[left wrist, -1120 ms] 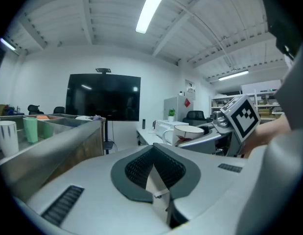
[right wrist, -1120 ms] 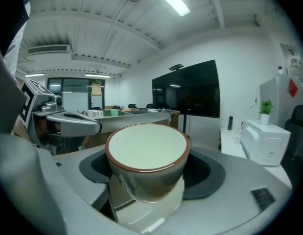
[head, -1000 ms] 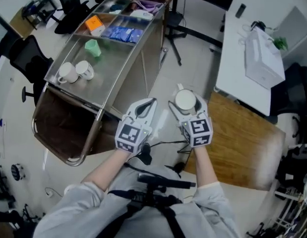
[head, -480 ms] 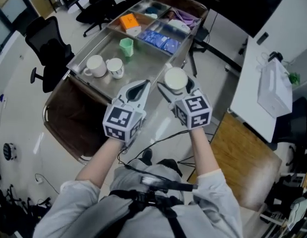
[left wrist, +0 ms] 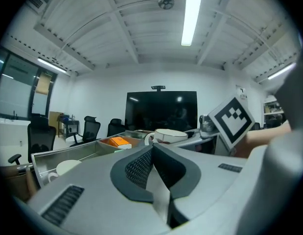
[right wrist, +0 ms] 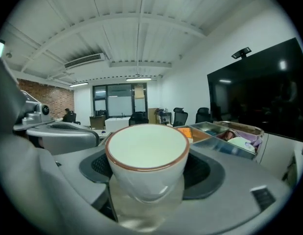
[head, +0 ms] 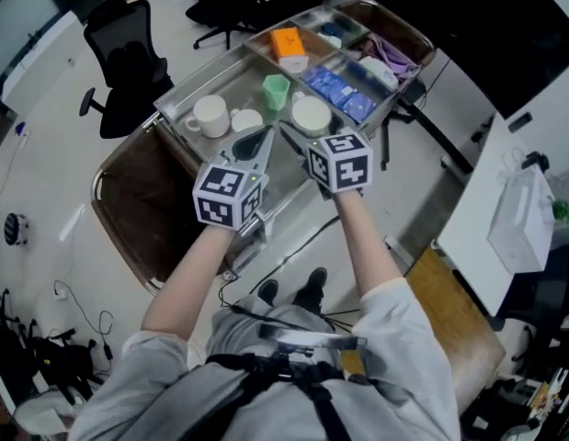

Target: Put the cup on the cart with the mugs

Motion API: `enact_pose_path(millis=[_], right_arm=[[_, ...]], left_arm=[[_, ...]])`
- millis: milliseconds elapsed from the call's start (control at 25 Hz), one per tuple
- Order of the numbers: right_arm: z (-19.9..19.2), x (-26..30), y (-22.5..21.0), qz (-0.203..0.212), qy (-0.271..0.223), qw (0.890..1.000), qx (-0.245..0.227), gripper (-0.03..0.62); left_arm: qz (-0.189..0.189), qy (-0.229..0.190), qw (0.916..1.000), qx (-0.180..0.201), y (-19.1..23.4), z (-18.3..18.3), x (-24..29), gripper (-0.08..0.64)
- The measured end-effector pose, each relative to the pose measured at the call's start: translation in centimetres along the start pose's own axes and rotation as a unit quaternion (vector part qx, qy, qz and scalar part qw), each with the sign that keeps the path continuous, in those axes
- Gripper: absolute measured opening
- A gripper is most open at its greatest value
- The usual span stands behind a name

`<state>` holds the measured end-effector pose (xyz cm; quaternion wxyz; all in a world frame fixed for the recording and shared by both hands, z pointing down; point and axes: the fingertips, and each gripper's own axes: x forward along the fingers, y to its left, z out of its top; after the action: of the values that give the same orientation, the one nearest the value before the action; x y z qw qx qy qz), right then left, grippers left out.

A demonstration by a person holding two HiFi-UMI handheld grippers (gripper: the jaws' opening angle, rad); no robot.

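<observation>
I've brought the cup (right wrist: 147, 153) over mid-cart (head: 174, 108) near the mugs (head: 210, 116). Right gripper (head: 311, 120) jaws clamped on it, left gripper (head: 254, 141) jaws together. Lowering comes next.

right gripper (head: 311, 123): fingers clasp the cup (head: 312, 112) over the cart (head: 231, 73) | left gripper (head: 262, 135): fingers together, nothing between, alongside | cart top: two mugs (head: 210, 116), green cup (head: 276, 90), orange box (head: 289, 42)

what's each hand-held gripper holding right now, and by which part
The right hand-held gripper holds the white brown-rimmed cup upright by its lower body, one jaw on each side. The left hand-held gripper is shut and holds nothing.
</observation>
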<state>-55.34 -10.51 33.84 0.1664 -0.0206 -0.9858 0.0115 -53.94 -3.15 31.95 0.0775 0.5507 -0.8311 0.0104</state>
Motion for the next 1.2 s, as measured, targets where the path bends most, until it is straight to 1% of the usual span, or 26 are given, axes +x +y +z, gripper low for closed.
enact_pose_path(millis=[240,520,680,880,1080,1200], right_arm=[[-0.6,5.3,-1.4,0.029,0.048,0.998,-0.007,0.407],[-2.6,8.4,-2.0,0.06,0.109,0.992,-0.026,0.407],[-3.9,9.8,-2.2,0.07,0.143,0.987,-0.032,0.407],[-5.6,11.0,-1.8,0.089,0.185,0.978,-0.044,0.407],[-7.0,11.7,-1.7,0.098,0.212,0.971,-0.048,0.407],[-7.4,12.1,-1.6,0.1,0.218,0.97,-0.049,0.407]], left_arm=[[0.031,0.001,0.9994,-0.016,1.9,-0.2,1.4,0.005],[0.054,0.001,0.9982,-0.027,3.1,-0.7,2.0,0.005],[0.059,0.005,0.9978,-0.03,3.6,-1.1,2.2,0.005],[0.063,0.007,0.9973,-0.037,3.8,-1.7,2.5,0.005],[0.067,0.006,0.997,-0.039,4.2,-2.0,2.3,0.005],[0.068,0.008,0.9969,-0.039,4.4,-2.2,2.3,0.005]])
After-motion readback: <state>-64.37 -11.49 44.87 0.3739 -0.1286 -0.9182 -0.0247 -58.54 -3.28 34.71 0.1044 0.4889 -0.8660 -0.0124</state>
